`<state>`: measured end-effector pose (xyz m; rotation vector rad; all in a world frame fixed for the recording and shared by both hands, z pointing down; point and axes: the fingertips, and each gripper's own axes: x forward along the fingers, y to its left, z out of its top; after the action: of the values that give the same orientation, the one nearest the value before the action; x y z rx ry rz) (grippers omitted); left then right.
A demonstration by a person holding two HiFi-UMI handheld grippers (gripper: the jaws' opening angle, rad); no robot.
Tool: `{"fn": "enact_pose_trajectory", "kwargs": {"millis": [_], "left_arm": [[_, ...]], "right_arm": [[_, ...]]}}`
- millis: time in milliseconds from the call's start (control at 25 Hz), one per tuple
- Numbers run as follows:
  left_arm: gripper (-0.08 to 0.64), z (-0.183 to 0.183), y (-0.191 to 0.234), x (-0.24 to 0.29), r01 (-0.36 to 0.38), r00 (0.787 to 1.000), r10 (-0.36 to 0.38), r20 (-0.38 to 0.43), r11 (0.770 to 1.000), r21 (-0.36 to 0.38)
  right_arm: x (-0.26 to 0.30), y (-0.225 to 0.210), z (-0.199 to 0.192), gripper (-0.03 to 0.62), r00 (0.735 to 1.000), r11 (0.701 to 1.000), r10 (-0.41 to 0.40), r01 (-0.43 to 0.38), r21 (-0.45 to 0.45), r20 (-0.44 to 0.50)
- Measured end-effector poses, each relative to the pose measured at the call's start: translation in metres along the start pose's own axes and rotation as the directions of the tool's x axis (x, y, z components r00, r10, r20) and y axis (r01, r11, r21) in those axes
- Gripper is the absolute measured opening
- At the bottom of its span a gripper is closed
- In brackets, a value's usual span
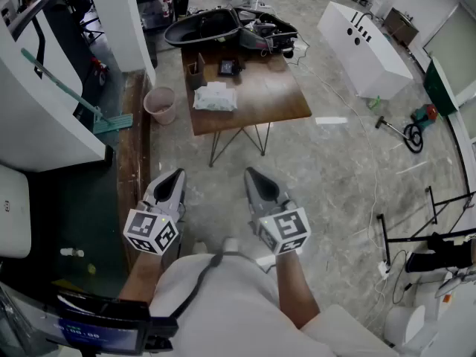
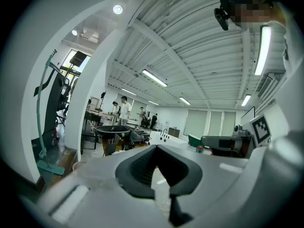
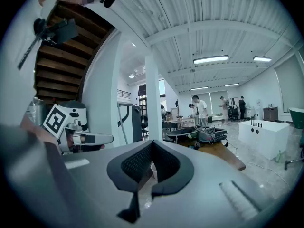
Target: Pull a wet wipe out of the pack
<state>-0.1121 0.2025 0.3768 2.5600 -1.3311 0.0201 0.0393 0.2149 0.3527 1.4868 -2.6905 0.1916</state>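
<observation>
Risk first: the wet wipe pack lies loose on the wooden table, nothing pinning it. If we tug with one gripper alone, we expect the whole pack to lift or slide instead of giving up a wipe. One tool likely has to press it down while the other pulls. Second risk: a thin wipe edge is hard to pinch, so we may grab the pack film, or drag out a chain of wipes. We can't tell from here whether the flap is open or whether a wipe is sticking out; the pack is too small in the head view.

Approach hazard: the pink bin stands just beside the table's near left corner, and a small dark box sits near the pack on its far side. A sloppy reach could knock either one.

Tool state: left gripper and right gripper both have jaws fully together with nothing between them, held roughly level in front of the body.

Position: pack is well apart from both tools, ahead of them across bare floor, on the near left part of the tabletop, roughly in line between the two grippers. Neither gripper view shows it clearly.
</observation>
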Motion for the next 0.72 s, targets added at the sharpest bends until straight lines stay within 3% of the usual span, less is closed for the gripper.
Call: {"fn": "enact_pose_trajectory", "kwargs": {"millis": [720], "left_arm": [[0.006, -0.0038, -0.0072, 0.0070, 0.025, 1.000, -0.024, -0.011, 1.000, 0.011]], "right_arm": [[-0.0023, -0.0110, -0.0009, 0.008, 1.000, 0.999, -0.005, 0.005, 0.045, 0.014]]}}
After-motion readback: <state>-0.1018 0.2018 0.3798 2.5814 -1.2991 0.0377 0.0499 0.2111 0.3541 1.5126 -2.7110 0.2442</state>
